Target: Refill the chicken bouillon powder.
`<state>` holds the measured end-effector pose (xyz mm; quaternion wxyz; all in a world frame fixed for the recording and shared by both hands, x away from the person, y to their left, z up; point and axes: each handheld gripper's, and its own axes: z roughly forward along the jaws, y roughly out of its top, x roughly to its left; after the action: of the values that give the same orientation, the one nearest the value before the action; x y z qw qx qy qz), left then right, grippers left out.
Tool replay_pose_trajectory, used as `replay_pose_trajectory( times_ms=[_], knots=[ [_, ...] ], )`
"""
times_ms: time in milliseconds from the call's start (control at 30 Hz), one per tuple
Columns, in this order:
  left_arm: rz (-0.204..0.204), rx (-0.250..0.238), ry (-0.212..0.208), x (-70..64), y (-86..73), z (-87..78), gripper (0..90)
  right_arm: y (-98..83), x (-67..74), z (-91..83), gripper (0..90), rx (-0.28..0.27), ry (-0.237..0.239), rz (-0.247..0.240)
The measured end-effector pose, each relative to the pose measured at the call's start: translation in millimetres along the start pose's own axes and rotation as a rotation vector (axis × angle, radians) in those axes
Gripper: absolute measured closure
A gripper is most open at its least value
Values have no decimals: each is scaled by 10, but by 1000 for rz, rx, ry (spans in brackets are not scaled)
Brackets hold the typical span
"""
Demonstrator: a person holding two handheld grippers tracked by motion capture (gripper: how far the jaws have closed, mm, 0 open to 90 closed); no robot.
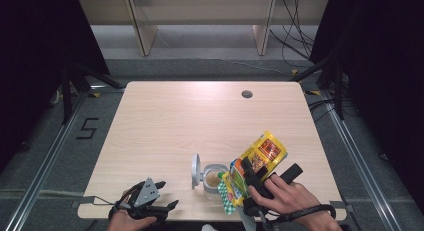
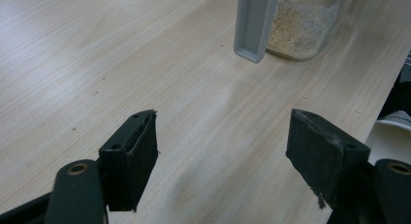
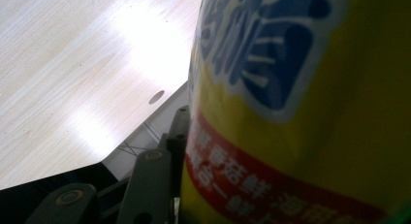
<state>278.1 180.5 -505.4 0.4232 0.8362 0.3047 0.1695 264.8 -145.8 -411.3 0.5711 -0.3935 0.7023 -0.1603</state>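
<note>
Near the front edge of the light wooden table point(image 1: 170, 121), a clear glass jar with pale grainy powder inside point(image 1: 214, 178) stood upright, its grey hinged lid point(image 1: 196, 170) swung open and standing on edge at the jar's left side. Just right of the jar, the right gripper point(image 1: 248, 183) held a yellow plastic snack pouch with red and blue printing point(image 1: 262, 153) tilted, its lower green-and-white end down beside the jar's mouth and its yellow end raised toward the far right. From the right gripper view, the pouch's yellow face point(image 3: 310, 112) with blue lettering and a red band pressed against one dark finger point(image 3: 177, 136); the other finger was hidden behind the pouch, so the fingers were pinching the pouch. The person's right hand point(image 1: 287, 196) gripped the tool, a black strap round the wrist.

At the front left corner, the left gripper point(image 1: 165, 196) rested low over the table in the person's left hand point(image 1: 131, 220), well apart from the jar. Its view showed the two black fingers point(image 2: 133, 156) spread wide with bare wood between them, and beyond them the grey lid point(image 2: 254, 23) and the powder-filled jar point(image 2: 300, 25).
</note>
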Motion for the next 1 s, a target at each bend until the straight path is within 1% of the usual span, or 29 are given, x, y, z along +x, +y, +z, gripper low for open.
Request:
replay_pose_trajectory(
  times_ms=[33, 67, 167, 233, 300, 333, 367, 433, 500, 533, 567, 600, 667, 700, 733, 767, 833, 1000],
  knots=[
    [2, 3, -1, 4, 2, 1, 262, -2, -4, -1, 630, 2, 0, -5],
    [2, 1, -1, 2, 1, -1, 262, -3, -17, 4, 630, -6, -5, -23],
    [10, 10, -1, 10, 3, -7, 262, -3, -13, 4, 630, -8, 0, 0],
    [7, 9, -2, 11, 3, -9, 262, -4, -4, 4, 630, -2, 5, 17],
    [8, 9, 0, 12, 3, -9, 261, -11, -15, 11, 630, -7, 4, 0],
    [2, 3, -3, 6, 2, -6, 261, -12, -15, 13, 630, -11, 0, -6],
    [3, 5, -2, 6, 2, -5, 261, -14, -6, 4, 630, -2, 2, 5],
    [3, 0, 0, 4, 1, 2, 261, -18, -11, -6, 630, 0, 5, 4],
    [3, 1, 1, 2, 0, 0, 261, -19, -5, -7, 630, -2, 3, 15],
    [1, 0, 1, 1, 0, -1, 261, -20, 0, -5, 631, -3, -2, 13],
    [8, 11, -1, 12, 4, -6, 261, -23, 0, -6, 630, 1, 5, 16],
    [3, 6, -3, 8, 2, -3, 261, -23, -4, -4, 631, 0, 6, 11],
    [8, 11, 0, 12, 2, -4, 261, -23, -2, -1, 631, -1, 2, 5],
    [2, 3, -2, 4, 1, -2, 261, -23, -6, 0, 631, 0, 3, -1],
    [3, 4, -2, 4, 2, -4, 261, -22, -12, -1, 631, 0, 9, -4],
    [9, 8, 1, 10, 3, -7, 261, -19, -11, -2, 630, -2, 7, 0],
    [8, 8, 1, 12, 3, -7, 261, -14, -7, -3, 631, -5, 4, 10],
    [2, 4, -3, 5, 2, -2, 261, -19, -6, -3, 630, -6, 3, 14]
  ],
)
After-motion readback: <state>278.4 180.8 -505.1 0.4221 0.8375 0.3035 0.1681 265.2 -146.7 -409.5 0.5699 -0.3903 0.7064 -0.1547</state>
